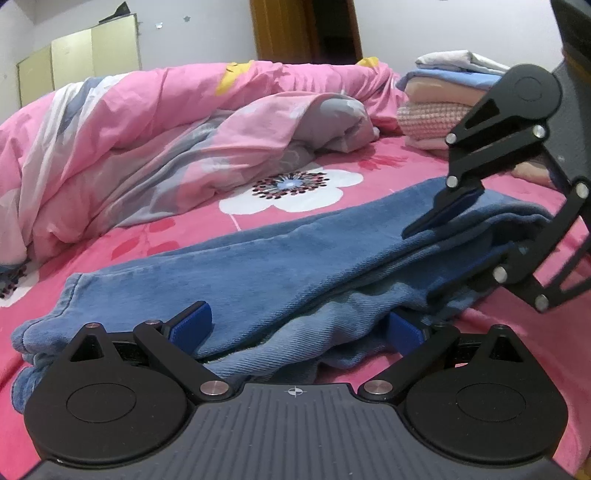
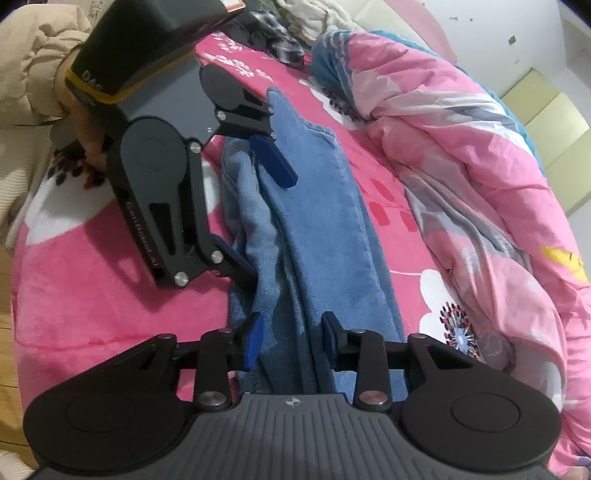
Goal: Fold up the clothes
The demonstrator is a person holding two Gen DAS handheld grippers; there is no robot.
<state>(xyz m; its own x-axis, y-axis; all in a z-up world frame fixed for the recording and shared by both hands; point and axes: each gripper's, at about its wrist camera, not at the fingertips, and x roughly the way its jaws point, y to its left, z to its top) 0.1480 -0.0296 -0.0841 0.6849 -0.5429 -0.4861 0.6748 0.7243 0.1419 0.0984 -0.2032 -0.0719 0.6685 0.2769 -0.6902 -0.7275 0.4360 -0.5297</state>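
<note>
Blue jeans (image 1: pixel 295 251) lie folded lengthwise into a long strip across the pink flowered bedsheet (image 1: pixel 369 162). My left gripper (image 1: pixel 299 326) stands open, its blue pads (image 1: pixel 192 325) wide apart on either side of one end of the strip. In the right wrist view the jeans (image 2: pixel 325 206) run away from me, and the left gripper (image 2: pixel 271 229) straddles their far end, one finger above and one at the side. My right gripper (image 2: pixel 291 338) is open at the near end, with a loose fold between its pads (image 2: pixel 255 339). In the left wrist view the right gripper (image 1: pixel 443 254) has its lower finger partly hidden by denim.
A crumpled pink quilt (image 1: pixel 129 140) fills the far side of the bed. A stack of folded clothes (image 1: pixel 436 107) sits at the back right. A beige sleeve (image 2: pixel 37 55) holds the left gripper. Loose clothes (image 2: pixel 280 33) lie beyond. Wooden floor (image 2: pixel 7 295) shows past the bed edge.
</note>
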